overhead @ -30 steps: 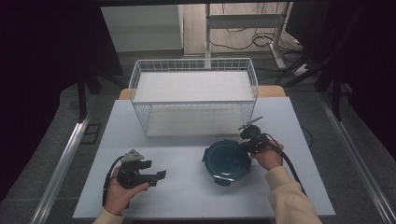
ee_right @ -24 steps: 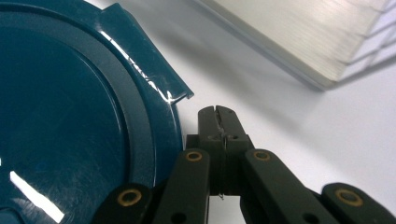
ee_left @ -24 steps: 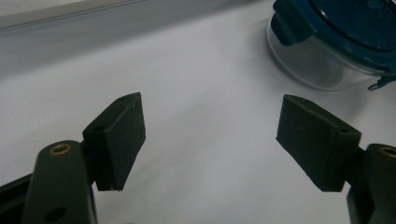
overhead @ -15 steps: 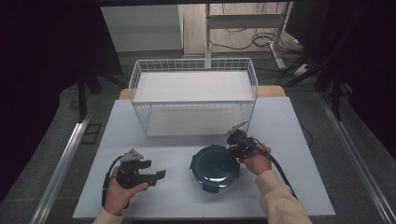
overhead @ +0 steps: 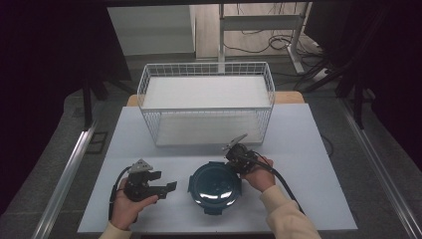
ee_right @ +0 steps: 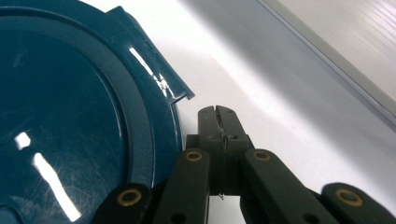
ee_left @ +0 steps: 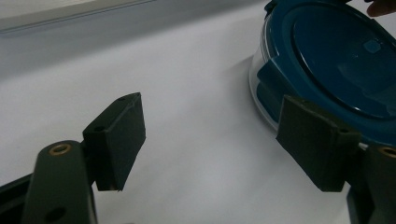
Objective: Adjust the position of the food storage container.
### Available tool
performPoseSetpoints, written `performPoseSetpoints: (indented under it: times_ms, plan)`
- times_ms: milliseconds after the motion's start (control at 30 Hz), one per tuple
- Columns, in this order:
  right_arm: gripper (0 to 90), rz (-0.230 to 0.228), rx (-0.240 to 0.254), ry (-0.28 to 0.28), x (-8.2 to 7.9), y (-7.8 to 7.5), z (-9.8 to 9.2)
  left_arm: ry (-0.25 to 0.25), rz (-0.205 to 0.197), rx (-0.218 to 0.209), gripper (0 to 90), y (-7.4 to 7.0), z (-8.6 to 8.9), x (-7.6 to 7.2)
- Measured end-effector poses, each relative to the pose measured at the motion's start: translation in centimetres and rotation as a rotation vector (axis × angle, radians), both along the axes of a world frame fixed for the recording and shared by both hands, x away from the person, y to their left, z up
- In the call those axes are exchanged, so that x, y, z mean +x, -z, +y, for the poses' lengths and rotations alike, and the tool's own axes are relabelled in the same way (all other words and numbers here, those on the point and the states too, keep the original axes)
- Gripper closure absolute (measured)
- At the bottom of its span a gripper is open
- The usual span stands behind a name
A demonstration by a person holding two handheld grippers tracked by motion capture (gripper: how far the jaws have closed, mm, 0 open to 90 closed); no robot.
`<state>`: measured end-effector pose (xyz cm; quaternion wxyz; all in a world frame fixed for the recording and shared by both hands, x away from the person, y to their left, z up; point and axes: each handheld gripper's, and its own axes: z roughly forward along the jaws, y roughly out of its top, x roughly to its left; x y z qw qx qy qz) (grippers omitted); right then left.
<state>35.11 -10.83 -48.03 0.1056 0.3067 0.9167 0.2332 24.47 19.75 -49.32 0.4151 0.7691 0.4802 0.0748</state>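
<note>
Right gripper [ee_right: 218, 112], jaws clenched empty, sits against the lid [overhead: 215, 186] rim; left gripper [ee_left: 210, 140] released, bare table [overhead: 318, 149] between

Your left gripper view cuts the blue-lidded container [ee_left: 336, 70] off at the right edge. Your right gripper view crops its lid at the left edge.

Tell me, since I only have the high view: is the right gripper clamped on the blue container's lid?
Observer: No. The right gripper has its jaws shut on nothing, tips right beside the rim of the lid, next to a latch tab.
Operator: And the left one?
Observer: The left gripper has its jaws open and empty, with the container ahead of them, off to one side and apart.
</note>
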Motion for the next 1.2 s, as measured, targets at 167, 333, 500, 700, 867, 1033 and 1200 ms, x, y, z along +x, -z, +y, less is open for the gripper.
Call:
performPoseSetpoints:
  times_ms: [167, 333, 500, 700, 867, 1033, 1200]
  plan:
    - [90.0, -0.044, 0.066, -0.003, -0.1, -0.4, -0.3, -0.002, -0.003, -0.003, 23.1, 0.0, 0.2, 0.0]
    - [90.0, -0.141, 0.119, 0.028, -1.7, -2.4, -2.2, -0.009, -0.007, -0.006, 22.9, -0.1, 0.3, -0.1]
    - [90.0, -0.163, 0.192, 0.072, -4.0, -3.4, -5.3, -0.008, -0.008, -0.004, 22.1, -0.2, 0.2, -0.2]
    - [81.7, -0.145, 0.294, 0.142, -6.5, -2.4, -9.2, -0.008, -0.011, -0.002, 20.6, -0.3, 0.1, -0.3]
    - [41.5, -0.122, 0.362, 0.215, -7.9, -1.2, -11.3, -0.016, -0.003, -0.009, 19.4, -0.1, 0.2, -0.2]
    - [30.2, -0.097, 0.403, 0.234, -8.5, -0.7, -12.0, -0.027, -0.006, -0.018, 18.7, -0.3, 0.6, -0.3]
    - [25.3, -0.069, 0.449, 0.249, -8.3, -0.8, -12.2, -0.026, -0.008, -0.019, 18.2, -0.3, 0.5, -0.3]
